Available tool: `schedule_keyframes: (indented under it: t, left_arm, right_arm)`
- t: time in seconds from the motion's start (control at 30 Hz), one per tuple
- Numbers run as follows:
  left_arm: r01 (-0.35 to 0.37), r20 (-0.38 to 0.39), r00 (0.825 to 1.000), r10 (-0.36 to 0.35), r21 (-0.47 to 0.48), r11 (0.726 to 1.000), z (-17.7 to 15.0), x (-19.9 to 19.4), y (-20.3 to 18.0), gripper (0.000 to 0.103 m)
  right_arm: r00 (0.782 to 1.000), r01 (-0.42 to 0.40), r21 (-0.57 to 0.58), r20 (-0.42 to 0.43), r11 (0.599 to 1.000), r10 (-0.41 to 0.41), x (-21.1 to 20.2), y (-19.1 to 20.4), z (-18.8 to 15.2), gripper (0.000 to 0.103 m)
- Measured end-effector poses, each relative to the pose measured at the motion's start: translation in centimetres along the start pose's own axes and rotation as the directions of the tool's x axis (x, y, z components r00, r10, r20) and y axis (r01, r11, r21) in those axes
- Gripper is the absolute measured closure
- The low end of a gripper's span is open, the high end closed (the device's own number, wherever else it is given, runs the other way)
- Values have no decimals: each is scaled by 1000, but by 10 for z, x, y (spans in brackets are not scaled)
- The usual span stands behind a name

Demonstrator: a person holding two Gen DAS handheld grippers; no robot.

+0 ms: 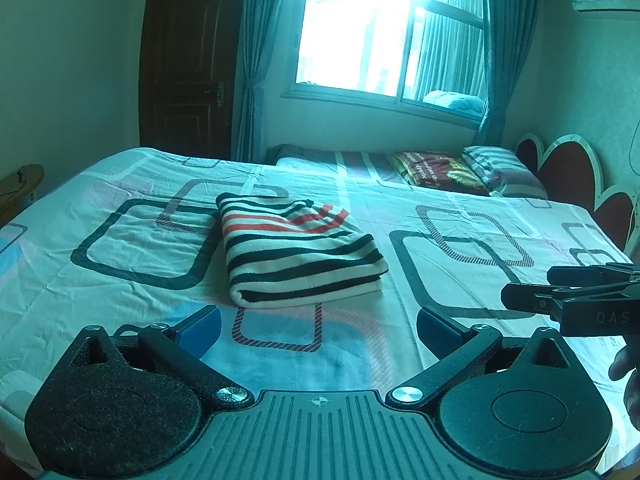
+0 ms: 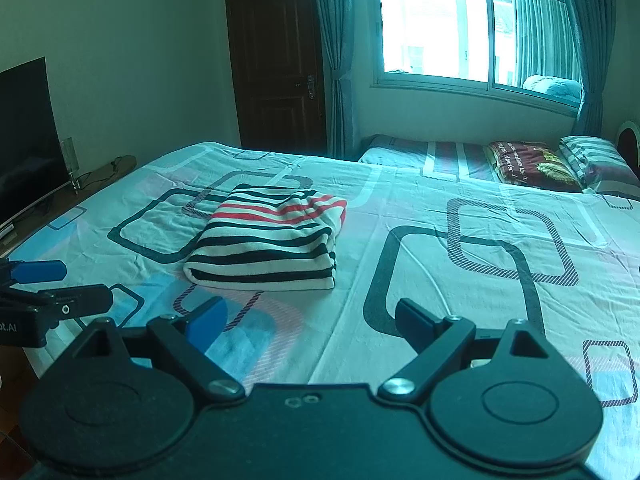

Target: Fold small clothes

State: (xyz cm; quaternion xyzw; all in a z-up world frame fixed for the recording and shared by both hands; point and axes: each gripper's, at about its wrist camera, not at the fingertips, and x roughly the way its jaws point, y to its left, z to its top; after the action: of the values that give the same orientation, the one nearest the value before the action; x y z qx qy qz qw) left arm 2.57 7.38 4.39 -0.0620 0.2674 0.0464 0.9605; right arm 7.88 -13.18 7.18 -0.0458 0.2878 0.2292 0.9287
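Both claws, left gripper (image 1: 318, 326) and right gripper (image 2: 310, 320), hang wide and empty over the bed (image 1: 120, 280). The striped shirt (image 1: 298, 248) sits folded mid-bed, just ahead of them. Main risk I'd guess: grabbing only the top layer drags the fold apart.

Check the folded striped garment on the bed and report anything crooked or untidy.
The striped garment lies folded on the bedsheet, but its far top layer bunches unevenly, with red stripes rumpled at the back right corner. Nothing else stands out.
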Motion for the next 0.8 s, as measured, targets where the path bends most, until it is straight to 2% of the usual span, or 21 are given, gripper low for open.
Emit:
schedule_keyframes:
  t: [0.8]
  left_arm:
    - [3,9,1000,-3,4,1000,1,-1,2,0]
  right_arm:
    - [1000,-8,-19,6,1000,8,4,4,1,12]
